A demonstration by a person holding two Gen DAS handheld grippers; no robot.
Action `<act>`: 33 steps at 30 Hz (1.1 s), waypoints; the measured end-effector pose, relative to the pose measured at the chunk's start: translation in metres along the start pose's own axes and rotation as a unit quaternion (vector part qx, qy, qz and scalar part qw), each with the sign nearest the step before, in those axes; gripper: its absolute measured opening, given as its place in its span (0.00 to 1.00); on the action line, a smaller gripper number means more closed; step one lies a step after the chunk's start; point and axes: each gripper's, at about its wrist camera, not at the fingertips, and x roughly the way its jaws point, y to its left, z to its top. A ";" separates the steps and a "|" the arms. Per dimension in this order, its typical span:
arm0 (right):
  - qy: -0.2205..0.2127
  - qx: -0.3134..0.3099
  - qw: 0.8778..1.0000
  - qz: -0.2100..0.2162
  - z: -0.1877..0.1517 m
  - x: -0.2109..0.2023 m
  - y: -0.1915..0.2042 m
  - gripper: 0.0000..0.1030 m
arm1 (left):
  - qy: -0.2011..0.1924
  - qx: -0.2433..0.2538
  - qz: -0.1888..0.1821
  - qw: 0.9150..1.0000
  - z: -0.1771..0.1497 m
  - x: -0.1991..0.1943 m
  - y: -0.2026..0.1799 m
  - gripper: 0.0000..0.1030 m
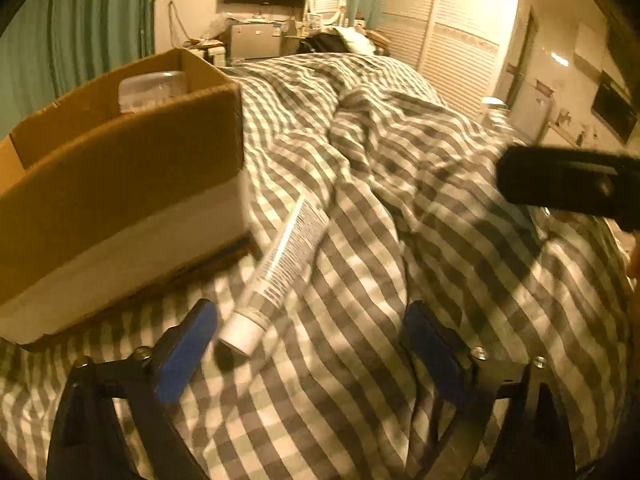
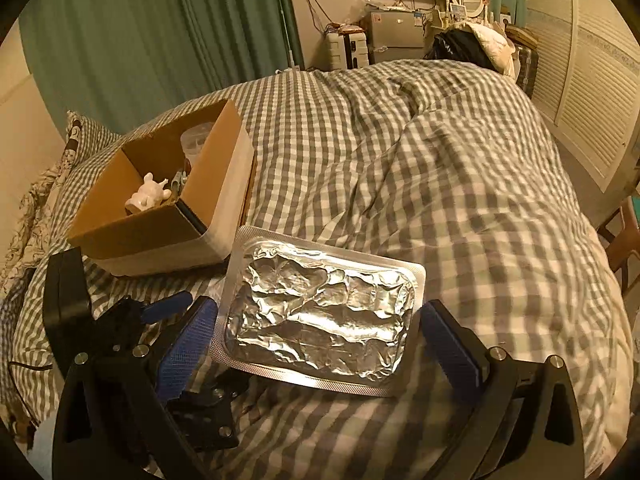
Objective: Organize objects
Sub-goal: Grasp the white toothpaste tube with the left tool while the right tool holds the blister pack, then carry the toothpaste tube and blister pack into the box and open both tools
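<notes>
- Left gripper (image 1: 308, 344): jaws stand wide, empty, either side of the tube (image 1: 280, 268) lying beside the cardboard box (image 1: 120, 184), apparently for pickup.
- Right gripper (image 2: 316, 344): jaws flank the foil blister pack (image 2: 320, 320); seemingly held for boxing, though pad contact is unclear.

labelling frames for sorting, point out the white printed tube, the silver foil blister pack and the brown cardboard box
white printed tube (image 1: 284, 264): left wrist view, middle of its printed body
silver foil blister pack (image 2: 320, 316): right wrist view, centre of crinkled foil
brown cardboard box (image 2: 120, 228): right wrist view, near outer wall
</notes>
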 end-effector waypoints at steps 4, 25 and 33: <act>-0.004 -0.021 1.000 -0.016 0.001 -0.004 0.002 0.99 | 0.006 -0.010 0.010 1.000 0.015 0.008 0.009 0.79; -0.014 -0.061 0.998 -0.026 -0.001 -0.013 0.029 0.72 | -0.005 -0.071 0.046 0.996 0.008 -0.081 0.026 0.20; 0.041 -0.107 0.992 -0.045 -0.011 0.015 0.041 0.57 | -0.002 -0.076 0.087 0.993 -0.014 -0.098 0.045 0.20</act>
